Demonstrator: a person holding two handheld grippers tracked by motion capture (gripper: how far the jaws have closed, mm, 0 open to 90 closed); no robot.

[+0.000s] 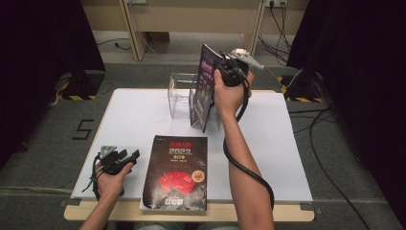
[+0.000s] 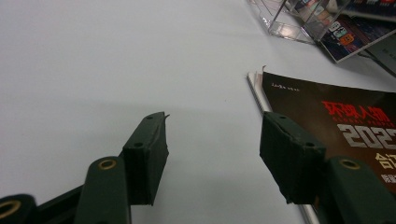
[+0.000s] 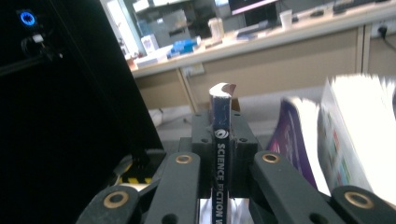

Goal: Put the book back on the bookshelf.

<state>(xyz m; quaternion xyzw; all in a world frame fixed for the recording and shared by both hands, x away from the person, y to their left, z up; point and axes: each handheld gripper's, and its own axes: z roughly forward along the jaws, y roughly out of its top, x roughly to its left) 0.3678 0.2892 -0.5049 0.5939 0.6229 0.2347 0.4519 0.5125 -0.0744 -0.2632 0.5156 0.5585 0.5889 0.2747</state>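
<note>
Upper centre of the high view: right gripper (image 1: 233, 71) raised above the clear acrylic stand (image 1: 184, 94), fingers clamped on the spine of a purple magazine (image 1: 207, 88) hanging upright, lower edge down by the stand's right side. Lower left: left gripper (image 1: 116, 159) resting on the white counter (image 1: 134, 120), fingers apart, nothing between them. Just to its right, a black magazine (image 1: 176, 172) lying flat, bottom edge past the counter's near rim. Wide bare room across the left and right of the counter.

Left gripper view: fingers (image 2: 145, 156) spread over bare counter, right-hand one overlapping the black magazine's (image 2: 345, 121) corner; stand (image 2: 289, 18) at upper right, well apart.

Right gripper view: fingers (image 3: 201, 154) pressed on a dark blue spine (image 3: 221, 154) printed SCIENCE FICTION; loose pages (image 3: 355, 135) fanned out and blurred at right.

Likely risks: pages flopping open and catching on the stand's wall during lowering; thin grip on the spine letting the magazine swing or slip; a bump tipping the light stand toward the counter's far edge; black magazine nudged off the near rim by a forearm.
</note>
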